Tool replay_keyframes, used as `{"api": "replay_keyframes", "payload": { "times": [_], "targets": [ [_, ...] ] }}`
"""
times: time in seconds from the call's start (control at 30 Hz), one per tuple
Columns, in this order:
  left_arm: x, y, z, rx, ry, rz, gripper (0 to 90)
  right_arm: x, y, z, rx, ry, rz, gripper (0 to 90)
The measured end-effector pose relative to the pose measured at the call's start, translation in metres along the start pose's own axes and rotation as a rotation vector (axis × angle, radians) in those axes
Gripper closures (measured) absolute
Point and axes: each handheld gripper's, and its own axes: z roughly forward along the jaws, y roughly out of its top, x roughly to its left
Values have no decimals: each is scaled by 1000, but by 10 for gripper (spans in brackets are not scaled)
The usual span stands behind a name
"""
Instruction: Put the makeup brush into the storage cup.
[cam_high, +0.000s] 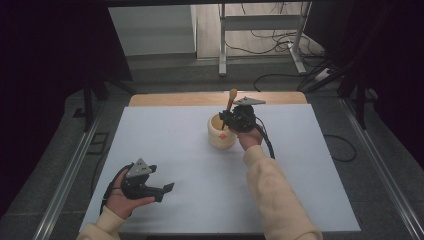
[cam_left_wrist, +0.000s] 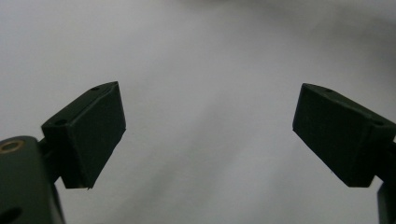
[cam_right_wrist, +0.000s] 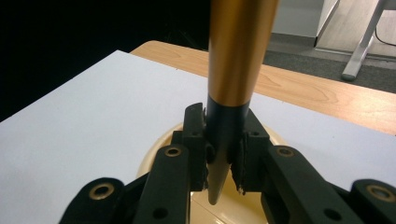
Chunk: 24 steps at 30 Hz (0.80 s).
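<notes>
right gripper (cam_right_wrist: 223, 154) clamping brush (cam_right_wrist: 236, 60), over cup (cam_high: 220, 134)

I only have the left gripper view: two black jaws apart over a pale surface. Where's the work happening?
Observer: In the high view the right gripper is over a cream pot on the white sheet near the table's far edge.
Operator: Is it holding anything?
Observer: Yes, the right gripper view shows its jaws shut on a stick-like tool with a wooden handle, gripping the dark band below the wood.
Operator: Where's the tip?
Observer: The pointed tip hangs below the jaws, above the pot's rim and opening; contact with the pot can't be told.
Operator: And my gripper?
Observer: The left gripper rests open on the sheet's near left, apart from the pot.
</notes>
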Motion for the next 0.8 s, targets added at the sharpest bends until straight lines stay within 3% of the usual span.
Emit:
{"api": "replay_keyframes", "payload": {
  "times": [0.37,0.47,0.57,0.67,0.8],
  "targets": [
    [-1,0,0,3,0,7,106,-1,-3,2,12,-3,-11,756],
    [-1,0,0,-2,2,11,107,0,-1,0,-11,-12,-30,502],
    [-2,1,0,-3,3,14,107,2,1,-4,-54,-92,-20,224],
    [-2,0,0,-1,3,15,107,0,3,-10,-94,-103,3,119],
    [-2,0,0,2,4,18,107,-2,4,-19,-104,-100,14,65]
  ]
}}
